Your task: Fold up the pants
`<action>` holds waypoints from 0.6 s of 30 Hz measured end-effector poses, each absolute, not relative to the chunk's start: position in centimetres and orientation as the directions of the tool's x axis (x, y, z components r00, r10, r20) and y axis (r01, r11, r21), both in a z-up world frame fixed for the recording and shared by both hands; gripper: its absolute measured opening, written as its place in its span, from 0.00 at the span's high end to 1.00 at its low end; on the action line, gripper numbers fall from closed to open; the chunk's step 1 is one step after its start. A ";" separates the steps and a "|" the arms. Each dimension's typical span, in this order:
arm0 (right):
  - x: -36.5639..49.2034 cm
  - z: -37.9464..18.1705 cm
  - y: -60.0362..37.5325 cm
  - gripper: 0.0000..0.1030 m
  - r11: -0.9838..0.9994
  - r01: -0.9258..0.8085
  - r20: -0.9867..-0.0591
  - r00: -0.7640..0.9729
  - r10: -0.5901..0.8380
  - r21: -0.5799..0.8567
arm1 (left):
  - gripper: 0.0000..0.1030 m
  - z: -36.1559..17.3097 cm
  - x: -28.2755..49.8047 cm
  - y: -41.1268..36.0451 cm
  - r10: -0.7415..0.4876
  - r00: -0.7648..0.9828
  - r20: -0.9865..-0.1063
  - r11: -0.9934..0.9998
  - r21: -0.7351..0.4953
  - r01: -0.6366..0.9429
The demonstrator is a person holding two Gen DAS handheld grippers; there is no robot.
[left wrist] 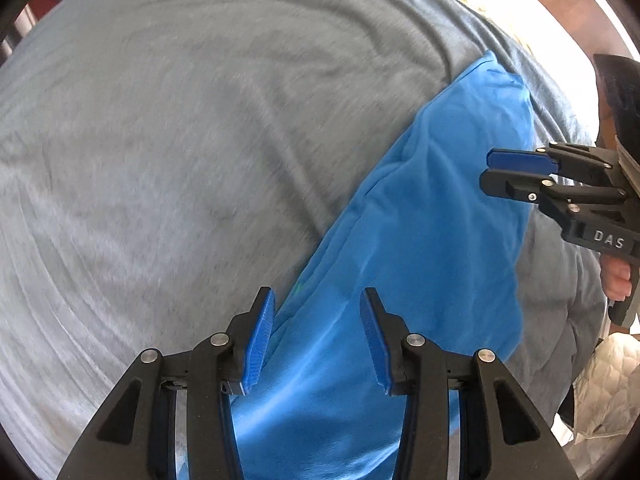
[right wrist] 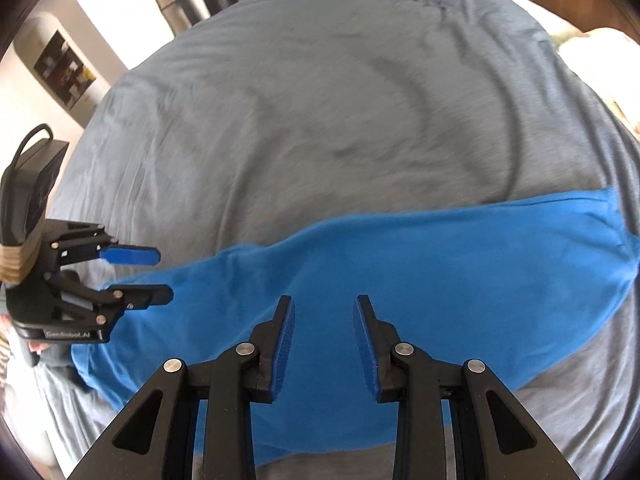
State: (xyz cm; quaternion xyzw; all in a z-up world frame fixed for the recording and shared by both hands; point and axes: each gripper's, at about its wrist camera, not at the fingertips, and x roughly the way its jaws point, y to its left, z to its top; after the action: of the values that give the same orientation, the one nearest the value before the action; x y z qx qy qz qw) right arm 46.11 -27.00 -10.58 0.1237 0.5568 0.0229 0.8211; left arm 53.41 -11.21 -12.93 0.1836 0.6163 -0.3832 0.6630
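Bright blue pants (left wrist: 432, 216) lie flat in a long strip on a grey bedsheet (left wrist: 180, 140). In the right wrist view the pants (right wrist: 400, 272) stretch from lower left to the right edge. My left gripper (left wrist: 318, 300) is open and empty, hovering over the near end of the pants; it also shows at the left of the right wrist view (right wrist: 166, 276). My right gripper (right wrist: 324, 308) is open and empty above the middle of the pants; it shows at the right of the left wrist view (left wrist: 486, 170).
The grey sheet (right wrist: 300, 120) covers the bed and has soft wrinkles. A white quilted cover (left wrist: 608, 392) shows at the bed's right edge. A white wall and dark furniture (right wrist: 60, 64) stand beyond the bed's far left. A pale pillow (right wrist: 600, 60) lies at the far right.
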 end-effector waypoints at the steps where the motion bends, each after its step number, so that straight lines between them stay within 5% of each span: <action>1: 46.2 -10.7 -26.6 0.69 0.968 0.096 -0.909 0.377 0.178 0.230 | 0.59 -13.3 53.5 -11.0 -0.279 -0.062 -0.958 0.642 -0.235 0.730; 2: 46.2 -10.8 -26.3 0.69 0.969 0.094 -0.909 0.377 0.177 0.228 | 0.62 -13.6 53.5 -10.8 -0.281 -0.068 -0.957 0.645 -0.240 0.726; 3: 46.3 -11.0 -26.0 0.69 0.970 0.092 -0.910 0.375 0.175 0.224 | 0.77 -13.8 53.4 -10.5 -0.286 -0.066 -0.956 0.649 -0.244 0.721; 6: 47.0 -11.3 -25.6 0.69 0.967 0.105 -0.910 0.374 0.177 0.231 | 0.87 -13.5 53.1 -9.6 -0.311 -0.038 -0.950 0.661 -0.245 0.709; 18: 49.6 -12.9 -24.4 0.69 0.962 0.125 -0.905 0.387 0.177 0.242 | 0.87 -14.2 53.7 -7.9 -0.295 0.005 -0.956 0.720 -0.219 0.659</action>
State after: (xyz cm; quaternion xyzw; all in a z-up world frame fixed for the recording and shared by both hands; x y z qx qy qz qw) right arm 49.64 -24.39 -12.88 0.1363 0.5535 0.0161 0.8215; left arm 53.71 -7.93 -14.15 0.1478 0.6160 -0.3440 0.6931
